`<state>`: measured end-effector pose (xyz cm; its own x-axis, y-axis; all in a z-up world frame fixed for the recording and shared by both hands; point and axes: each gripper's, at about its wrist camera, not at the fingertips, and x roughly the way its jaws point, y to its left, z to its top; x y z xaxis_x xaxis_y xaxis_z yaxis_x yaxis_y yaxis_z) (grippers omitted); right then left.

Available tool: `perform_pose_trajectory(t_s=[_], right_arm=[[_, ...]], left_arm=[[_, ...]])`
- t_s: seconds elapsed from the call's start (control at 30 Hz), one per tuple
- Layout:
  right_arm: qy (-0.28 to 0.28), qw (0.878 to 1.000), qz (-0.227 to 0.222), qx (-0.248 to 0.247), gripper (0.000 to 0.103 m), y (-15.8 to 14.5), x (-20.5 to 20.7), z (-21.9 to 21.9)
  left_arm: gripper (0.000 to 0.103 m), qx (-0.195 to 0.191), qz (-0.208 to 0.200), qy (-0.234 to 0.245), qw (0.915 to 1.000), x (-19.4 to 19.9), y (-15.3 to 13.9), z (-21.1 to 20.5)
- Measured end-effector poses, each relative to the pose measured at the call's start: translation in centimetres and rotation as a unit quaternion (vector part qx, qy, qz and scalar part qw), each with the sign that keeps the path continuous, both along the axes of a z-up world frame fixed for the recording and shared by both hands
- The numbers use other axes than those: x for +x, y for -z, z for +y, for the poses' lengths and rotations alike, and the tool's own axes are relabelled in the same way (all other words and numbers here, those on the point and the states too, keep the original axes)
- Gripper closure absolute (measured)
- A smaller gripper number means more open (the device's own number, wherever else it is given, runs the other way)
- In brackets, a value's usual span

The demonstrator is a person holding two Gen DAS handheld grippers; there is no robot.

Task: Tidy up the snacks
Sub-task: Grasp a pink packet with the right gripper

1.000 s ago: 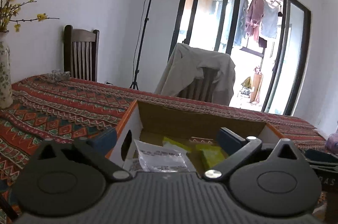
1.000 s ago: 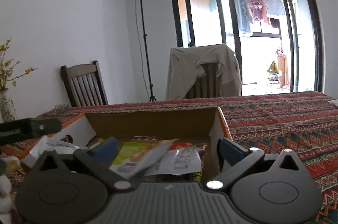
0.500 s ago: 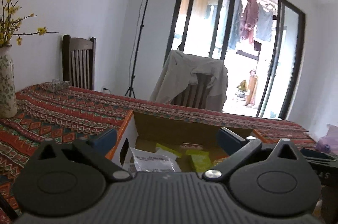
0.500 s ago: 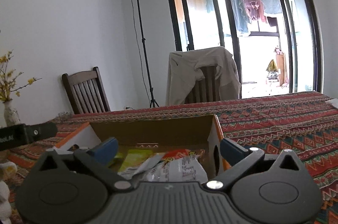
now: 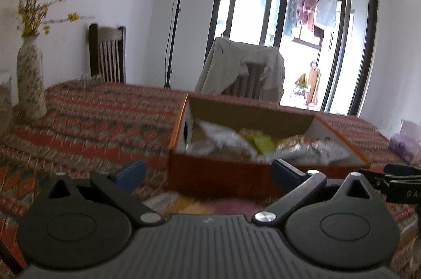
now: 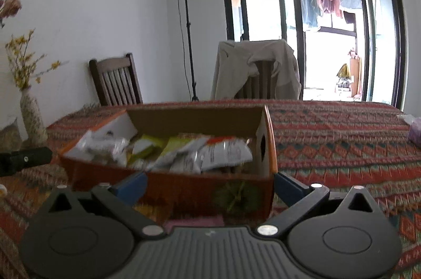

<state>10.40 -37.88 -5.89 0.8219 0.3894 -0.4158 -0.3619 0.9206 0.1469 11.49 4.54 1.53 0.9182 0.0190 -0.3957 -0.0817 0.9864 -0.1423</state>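
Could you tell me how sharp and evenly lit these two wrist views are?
Left wrist view: motion blur smears the snack box and tablecloth; the window blows out. Right wrist view: steadier, packets slightly soft, same window glare, fisheye bending the frame.

Open-topped box (image 6: pixel 168 184) mid-frame, packed with snack packets (image 6: pixel 210 152), blocking the straight path forward. Bare patterned tabletop (image 6: pixel 342 147) across the right half of the right wrist view, free for passage. Vase (image 5: pixel 30 84) standing at far left, chairs (image 6: pixel 115 81) beyond the far edge.
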Motion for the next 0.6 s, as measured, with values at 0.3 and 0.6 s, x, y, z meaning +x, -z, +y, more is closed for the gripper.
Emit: perform_pose_trajectory(t_s=[0.3, 0.6], right_arm=[[-0.017, 0.999, 0.039, -0.013, 0.000, 2.7, -2.2, 0.5], [-0.012, 0.998, 0.055, -0.031, 0.000, 2.9, -2.1, 1.3]], left_arm=[[0.000, -0.001, 0.030, 0.002, 0.9995, -2.7, 3.3, 1.3], [0.000, -0.029, 0.036, -0.005, 0.9989, -2.7, 4.0, 2.2]])
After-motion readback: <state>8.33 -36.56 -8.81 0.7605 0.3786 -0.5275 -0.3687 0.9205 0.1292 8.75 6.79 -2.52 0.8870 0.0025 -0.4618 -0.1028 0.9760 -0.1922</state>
